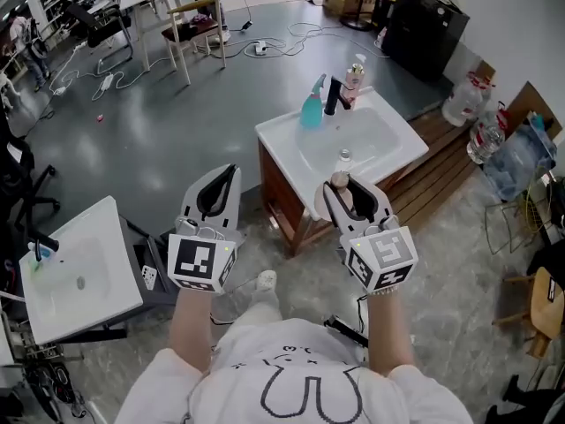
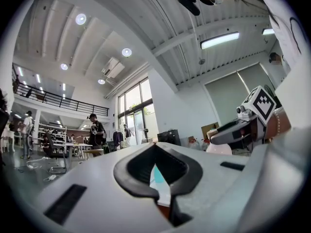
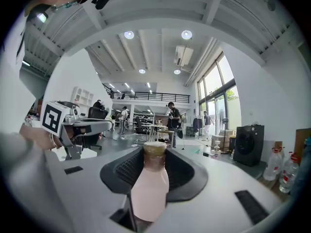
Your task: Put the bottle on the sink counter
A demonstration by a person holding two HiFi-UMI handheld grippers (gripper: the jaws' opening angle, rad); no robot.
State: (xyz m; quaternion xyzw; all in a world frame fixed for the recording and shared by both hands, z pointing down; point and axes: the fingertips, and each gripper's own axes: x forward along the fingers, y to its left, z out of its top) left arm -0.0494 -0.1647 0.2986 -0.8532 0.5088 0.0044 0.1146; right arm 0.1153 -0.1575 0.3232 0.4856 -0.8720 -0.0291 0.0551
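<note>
Head view: the right gripper (image 1: 346, 194) grips the bottle (image 1: 341, 184), cap pointing to 12 o'clock. The sink counter (image 1: 281, 133) lies just beyond at 12 o'clock, and the left gripper (image 1: 231, 173) sits farther off at 9.

Left gripper view: jaws pressed together, nothing between them.

Right gripper view: the pink bottle is clamped between the pads (long axis running along the jaws). I judge a short forward reach is all it needs.

The left hand-held gripper (image 2: 155, 146), jaws together, faces a bright hall (image 2: 146, 96).
</note>
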